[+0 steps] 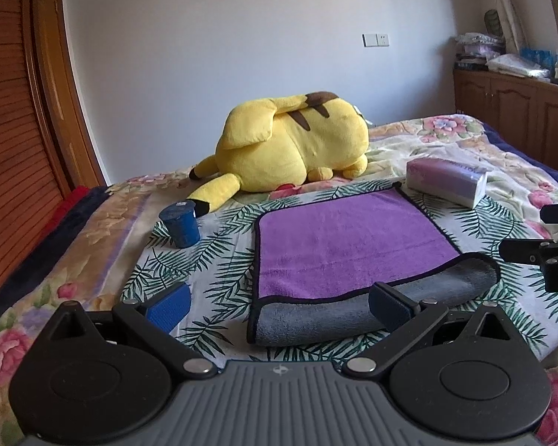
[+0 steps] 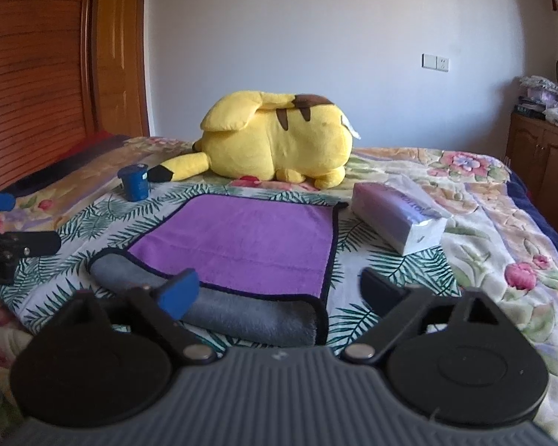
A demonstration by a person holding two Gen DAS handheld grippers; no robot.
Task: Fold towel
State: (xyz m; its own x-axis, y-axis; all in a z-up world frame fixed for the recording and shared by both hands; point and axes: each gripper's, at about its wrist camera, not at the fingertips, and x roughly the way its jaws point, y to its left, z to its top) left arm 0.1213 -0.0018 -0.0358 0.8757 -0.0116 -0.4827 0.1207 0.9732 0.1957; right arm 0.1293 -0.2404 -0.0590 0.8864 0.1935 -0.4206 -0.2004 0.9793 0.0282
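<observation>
I hold my left hand-held gripper (image 1: 277, 306) and my right hand-held gripper (image 2: 279, 293) wide open, both empty, just before the near edge of the towel (image 1: 349, 245). The towel lies on the bed (image 1: 93, 245), purple side up, with the near edge rolled over so the grey underside shows.

I think the risk is this loose roll: if I pinch only its upper layer, the fold can come out crooked, and the leaf-pattern cloth (image 1: 219, 260) under it can be caught too. The tissue pack (image 1: 446, 180) sits just beside the far right corner, so a far fold may push it.

The blue cup (image 1: 180, 225) stands far left, seemingly mouth down; its contents I cannot see. The yellow plush toy (image 1: 294, 141) lies behind.
</observation>
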